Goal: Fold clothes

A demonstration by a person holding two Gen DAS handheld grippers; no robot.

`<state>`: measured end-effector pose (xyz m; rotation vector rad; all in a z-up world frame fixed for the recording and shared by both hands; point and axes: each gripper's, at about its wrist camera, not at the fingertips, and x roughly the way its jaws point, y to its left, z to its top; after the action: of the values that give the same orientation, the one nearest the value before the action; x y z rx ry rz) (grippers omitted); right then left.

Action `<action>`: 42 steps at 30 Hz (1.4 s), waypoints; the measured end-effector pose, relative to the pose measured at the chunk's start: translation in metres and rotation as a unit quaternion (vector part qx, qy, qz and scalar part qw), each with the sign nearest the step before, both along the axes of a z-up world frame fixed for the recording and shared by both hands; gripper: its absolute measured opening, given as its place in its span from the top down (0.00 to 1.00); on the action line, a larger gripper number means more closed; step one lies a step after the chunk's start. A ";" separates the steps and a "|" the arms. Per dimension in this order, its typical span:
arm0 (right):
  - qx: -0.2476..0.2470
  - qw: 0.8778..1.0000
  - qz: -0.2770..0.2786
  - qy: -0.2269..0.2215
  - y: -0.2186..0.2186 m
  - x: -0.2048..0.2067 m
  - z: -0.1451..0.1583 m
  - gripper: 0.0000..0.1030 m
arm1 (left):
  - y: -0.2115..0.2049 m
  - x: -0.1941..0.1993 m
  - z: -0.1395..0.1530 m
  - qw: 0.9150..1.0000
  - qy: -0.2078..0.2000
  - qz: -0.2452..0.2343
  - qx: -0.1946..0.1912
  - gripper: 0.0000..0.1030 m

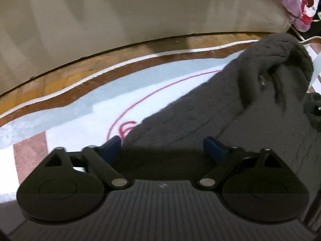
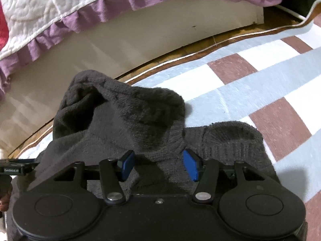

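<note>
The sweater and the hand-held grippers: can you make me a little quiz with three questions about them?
1. True or false: the sweater is bright yellow.
2. What lies under the sweater: A) rug B) sink C) grass?
3. Fill in: the left hand-held gripper has its jaws wide ____.

Key: 1 false, it is dark grey. 2 A. 3 open; sweater cloth lies between them, as it does between the right hand-held gripper jaws.
</note>
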<state>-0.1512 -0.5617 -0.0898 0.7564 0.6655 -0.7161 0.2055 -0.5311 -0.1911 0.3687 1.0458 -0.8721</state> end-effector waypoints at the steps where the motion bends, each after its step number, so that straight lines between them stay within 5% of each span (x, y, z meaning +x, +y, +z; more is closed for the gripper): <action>1: -0.002 1.000 0.002 0.002 0.000 0.001 0.000 0.41 | -0.001 -0.002 0.002 1.000 -0.007 0.002 -0.001 0.47; 2: -0.004 1.000 0.003 0.004 0.001 0.001 0.000 0.41 | -0.001 -0.001 0.005 1.000 -0.004 0.004 -0.006 0.75; 3: -0.006 1.000 0.005 0.005 0.001 0.002 0.000 0.41 | 0.001 0.002 0.007 1.000 0.008 0.013 -0.015 0.84; 6: -0.012 1.000 0.008 0.009 0.002 0.003 0.000 0.41 | 0.008 0.006 0.019 0.997 0.005 0.048 -0.052 0.86; 11: -0.033 0.999 0.015 0.005 0.000 0.006 -0.004 0.41 | 0.015 0.001 0.066 0.986 -0.116 0.065 -0.103 0.87; 14: -0.029 0.999 0.015 0.005 0.000 0.005 -0.003 0.41 | 0.018 -0.005 0.099 0.969 -0.207 0.078 -0.107 0.87; 18: -0.026 1.000 0.011 0.001 -0.001 0.004 -0.003 0.41 | 0.033 -0.012 0.139 0.937 -0.305 0.114 -0.126 0.88; 20: -0.029 1.000 0.012 0.002 0.000 0.004 -0.004 0.41 | 0.044 -0.017 0.148 0.928 -0.323 0.127 -0.135 0.88; 27: -0.034 0.999 0.012 0.006 0.000 0.006 -0.004 0.41 | 0.077 -0.045 0.119 0.941 -0.289 0.120 -0.130 0.88; 32: -0.037 0.999 0.022 0.006 0.002 0.010 0.001 0.40 | 0.085 -0.056 0.113 0.940 -0.293 0.111 -0.137 0.88; 34: -0.045 0.997 0.059 0.002 0.004 0.018 0.003 0.40 | 0.081 -0.051 0.123 0.937 -0.300 0.110 -0.143 0.88; 35: -0.058 0.993 0.100 0.023 0.009 0.027 0.004 0.48 | 0.081 -0.048 0.130 0.936 -0.296 0.113 -0.152 0.88; 36: -0.073 0.985 0.149 0.052 0.015 0.039 0.005 0.58 | 0.082 -0.047 0.137 0.935 -0.291 0.116 -0.164 0.88; 39: -0.154 0.950 0.244 0.120 0.042 0.064 0.008 0.57 | 0.082 -0.044 0.149 0.935 -0.285 0.109 -0.181 0.88; 42: -0.118 0.963 0.239 0.050 0.025 0.074 0.009 0.57 | 0.072 -0.036 0.152 0.932 -0.293 0.108 -0.182 0.86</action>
<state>-0.0769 -0.5366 -0.0809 0.3193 0.8007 -0.3799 0.1695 -0.4587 -0.0386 0.1739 0.3496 -0.6769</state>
